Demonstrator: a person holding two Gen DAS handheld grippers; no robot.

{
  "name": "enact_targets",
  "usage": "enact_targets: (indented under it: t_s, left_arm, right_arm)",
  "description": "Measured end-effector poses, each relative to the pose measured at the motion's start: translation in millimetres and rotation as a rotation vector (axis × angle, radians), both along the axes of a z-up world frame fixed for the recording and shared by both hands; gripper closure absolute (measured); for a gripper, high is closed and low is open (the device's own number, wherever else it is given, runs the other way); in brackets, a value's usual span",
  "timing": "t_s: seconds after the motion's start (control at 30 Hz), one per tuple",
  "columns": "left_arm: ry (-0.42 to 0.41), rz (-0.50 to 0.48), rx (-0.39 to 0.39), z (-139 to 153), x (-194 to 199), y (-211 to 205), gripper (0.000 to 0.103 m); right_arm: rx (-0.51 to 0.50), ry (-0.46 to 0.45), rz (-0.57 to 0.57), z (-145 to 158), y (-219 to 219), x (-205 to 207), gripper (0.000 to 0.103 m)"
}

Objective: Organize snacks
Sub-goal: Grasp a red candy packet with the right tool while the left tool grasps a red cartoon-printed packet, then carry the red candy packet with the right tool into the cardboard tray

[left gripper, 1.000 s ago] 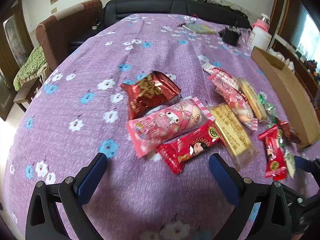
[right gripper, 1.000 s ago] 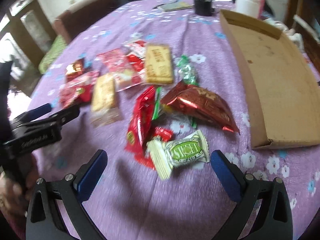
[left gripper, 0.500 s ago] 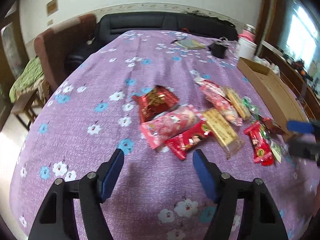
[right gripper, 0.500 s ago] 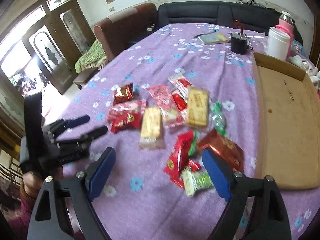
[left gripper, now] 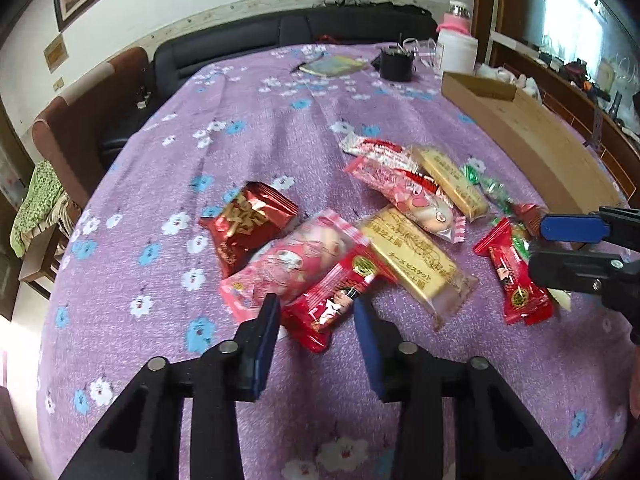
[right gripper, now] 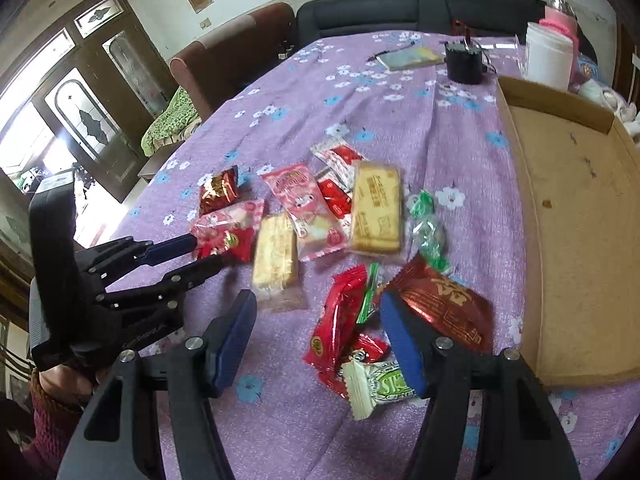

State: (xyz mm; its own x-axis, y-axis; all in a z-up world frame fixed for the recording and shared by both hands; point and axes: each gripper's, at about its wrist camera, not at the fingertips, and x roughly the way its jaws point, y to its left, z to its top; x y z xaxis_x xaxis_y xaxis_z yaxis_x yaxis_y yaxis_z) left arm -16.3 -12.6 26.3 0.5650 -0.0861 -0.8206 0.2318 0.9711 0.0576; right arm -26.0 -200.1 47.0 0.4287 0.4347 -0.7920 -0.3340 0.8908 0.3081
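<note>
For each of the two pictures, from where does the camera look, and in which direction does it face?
Left wrist: sits on the left gripper, looks down across the purple tablecloth at the red cartoon snack between its closing fingers; the right gripper enters from the right.
Right wrist: sits on the right gripper, looks down at the long red snack and the cardboard tray; the left gripper and a hand show at left.
Shared: the snacks, tablecloth, tray and black sofa.

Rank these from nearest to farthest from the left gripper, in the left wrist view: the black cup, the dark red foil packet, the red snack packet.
1. Red snack packet, between the left gripper fingers.
2. Dark red foil packet, beyond, to the left.
3. Black cup, far end of the table.
</note>
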Motion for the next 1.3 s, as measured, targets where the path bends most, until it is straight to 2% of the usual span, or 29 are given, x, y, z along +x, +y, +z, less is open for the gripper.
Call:
enact_targets:
  t_s: [0.17, 0.37, 0.43, 0.47, 0.5, 0.53, 0.63, 0.87, 1.07, 1.17, 1.23, 1.3]
  left_arm:
    - [0.013, -0.002, 0.054, -8.9, 14.9, -14.3, 0.063]
    - [0.004, 0.019, 0.031, -10.4, 26.9, -20.2, 0.063]
    - [-0.002, 0.031, 0.013, -10.8, 27.8, -19.7, 0.063]
    - [-0.005, 0.036, 0.007, -11.0, 26.0, -18.2, 0.063]
    - [-0.008, 0.042, 0.004, -11.1, 26.1, -18.0, 0.064]
    - [-0.010, 0.046, -0.004, -11.3, 25.2, -17.4, 0.068]
    - [-0.010, 0.054, -0.021, -10.9, 19.2, -13.6, 0.073]
    - [0.009, 0.069, -0.103, -7.8, 0.7, 5.6, 0.073]
    - [0.011, 0.068, -0.142, -2.9, -7.6, 9.1, 0.073]
    - [0.001, 0.053, -0.164, 4.1, -10.8, 5.2, 0.073]
    - [-0.009, 0.041, -0.174, 10.0, -14.0, 2.7, 0.073]
    - [-0.018, 0.028, -0.184, 15.2, -17.4, 1.0, 0.073]
  right_arm:
    - [-0.029, 0.030, -0.010, -11.9, -2.8, 2.7, 0.040]
    - [-0.104, 0.026, -0.012, -25.9, 4.8, 3.5, 0.049]
    - [-0.162, -0.024, -0.007, -26.3, 12.3, -0.6, 0.061]
    - [-0.170, -0.036, -0.007, -27.0, 13.9, -3.1, 0.063]
    - [-0.185, -0.050, -0.011, -27.0, 14.9, -4.5, 0.077]
    - [-0.197, -0.056, -0.007, -27.0, 16.0, -5.3, 0.082]
    - [-0.184, -0.056, -0.007, -27.3, 13.9, -7.7, 0.082]
    - [-0.109, -0.070, 0.034, -18.8, 14.3, -11.4, 0.082]
    - [0.010, -0.106, 0.040, 1.8, 0.7, -13.1, 0.082]
    - [0.038, -0.133, -0.010, 13.6, -14.1, -12.4, 0.082]
    - [0.023, -0.159, -0.080, 21.2, -30.0, -10.4, 0.082]
    - [0.016, -0.148, -0.165, 22.7, -49.9, -3.2, 0.082]
